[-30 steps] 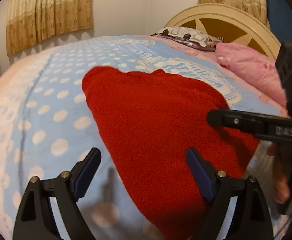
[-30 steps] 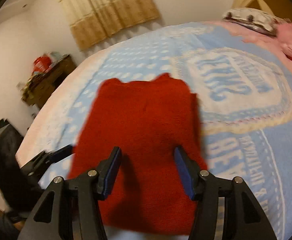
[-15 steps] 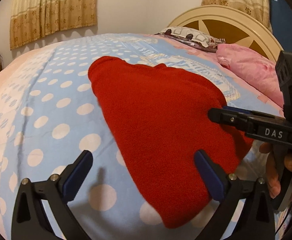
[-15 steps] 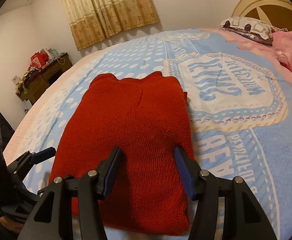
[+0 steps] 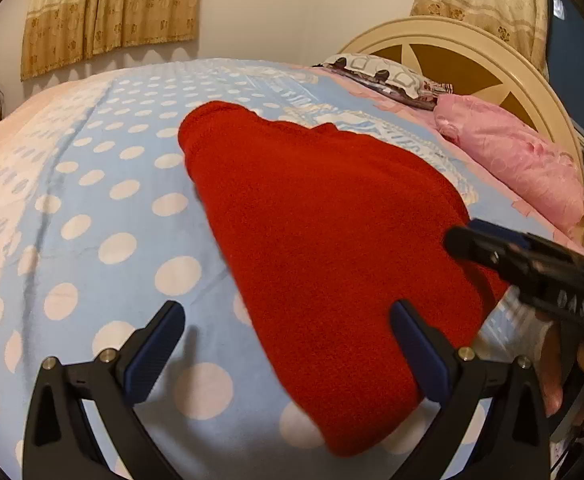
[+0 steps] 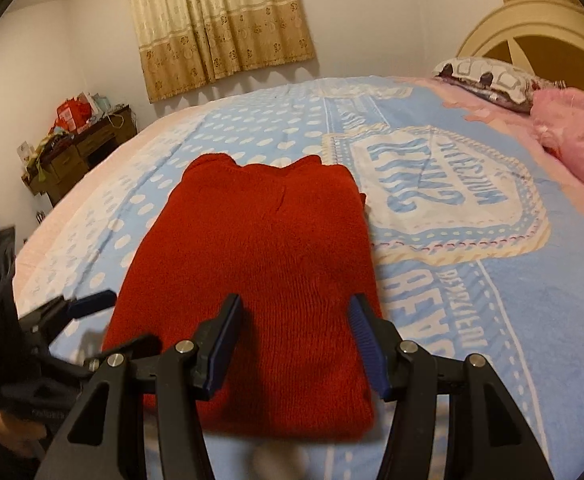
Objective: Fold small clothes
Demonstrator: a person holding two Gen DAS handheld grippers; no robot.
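The red sweater (image 6: 260, 280) lies flat on the bed (image 6: 492, 320), long way pointing off from both claws; the right gripper (image 6: 292, 344), half open and empty, hangs over its near end, nearer than the wide-open, empty left gripper (image 5: 288, 354).

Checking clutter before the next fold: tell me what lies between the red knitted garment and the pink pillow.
Only bare blue printed bedspread between the red knitted garment and the pink pillow, seen in the right wrist view.
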